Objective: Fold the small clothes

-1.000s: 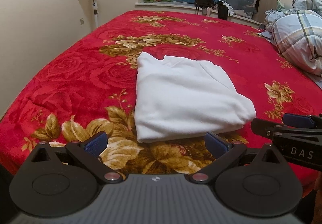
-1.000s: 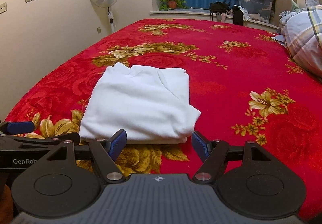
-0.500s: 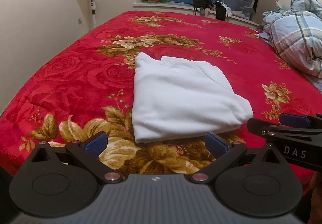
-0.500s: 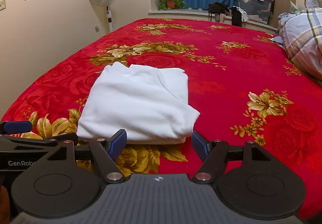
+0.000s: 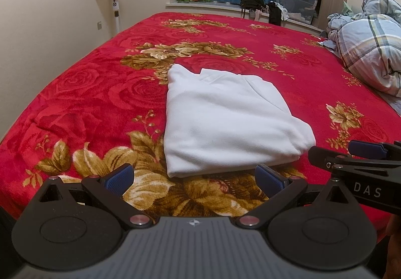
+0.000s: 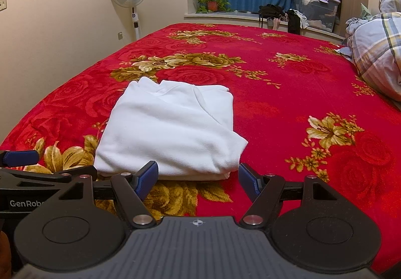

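We are holding the left gripper (image 5: 194, 178) and right gripper (image 6: 198, 178) with jaws apart, empty, just short of the folded white garment (image 5: 225, 126) lying near the red floral blanket (image 5: 87, 93)'s front edge; a plaid duvet (image 5: 371, 58) is crowding the right side, open blanket stretching beyond

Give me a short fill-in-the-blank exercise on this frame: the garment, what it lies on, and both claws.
1. The folded garment is ____ in colour.
2. It lies on a ____ floral blanket.
3. The left claw and the right claw both stand ____, with nothing between their pads.
4. Beside the wall at the far left stands a white pedestal ____.

Missing words: white; red; open; fan
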A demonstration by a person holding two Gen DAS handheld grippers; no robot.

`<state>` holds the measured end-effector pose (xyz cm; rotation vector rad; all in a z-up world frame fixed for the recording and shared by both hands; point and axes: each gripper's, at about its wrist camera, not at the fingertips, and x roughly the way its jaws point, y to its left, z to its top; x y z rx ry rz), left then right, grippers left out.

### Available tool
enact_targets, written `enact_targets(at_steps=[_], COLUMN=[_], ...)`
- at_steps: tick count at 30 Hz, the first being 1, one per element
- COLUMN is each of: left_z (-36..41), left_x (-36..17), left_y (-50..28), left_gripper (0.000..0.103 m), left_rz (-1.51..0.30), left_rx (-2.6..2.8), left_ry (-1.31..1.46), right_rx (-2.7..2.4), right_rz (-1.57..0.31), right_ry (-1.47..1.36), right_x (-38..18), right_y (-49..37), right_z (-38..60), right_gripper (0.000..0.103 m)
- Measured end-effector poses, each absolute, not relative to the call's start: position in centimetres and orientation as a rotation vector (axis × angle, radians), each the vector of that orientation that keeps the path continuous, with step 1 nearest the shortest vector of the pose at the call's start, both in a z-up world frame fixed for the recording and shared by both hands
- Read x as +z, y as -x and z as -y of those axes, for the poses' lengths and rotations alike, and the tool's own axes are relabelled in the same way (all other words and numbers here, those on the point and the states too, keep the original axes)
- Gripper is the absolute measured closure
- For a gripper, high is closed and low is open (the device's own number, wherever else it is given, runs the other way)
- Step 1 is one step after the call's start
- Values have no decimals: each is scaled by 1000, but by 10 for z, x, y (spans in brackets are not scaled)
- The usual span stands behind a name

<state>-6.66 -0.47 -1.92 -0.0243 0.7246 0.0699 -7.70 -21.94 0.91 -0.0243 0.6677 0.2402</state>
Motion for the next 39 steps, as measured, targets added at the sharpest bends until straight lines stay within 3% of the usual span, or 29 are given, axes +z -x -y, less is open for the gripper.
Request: enact_targets(at_steps=[39], left_z=[7], left_x=[-24], left_y=[67], left_gripper=[0], left_rz=[-738], left_rx=[80], left_ry=[41], right_rx=[240], right_rz=[-669], right_ry=[30], right_x=[8], right_y=[76], right_z=[219], right_gripper=[32])
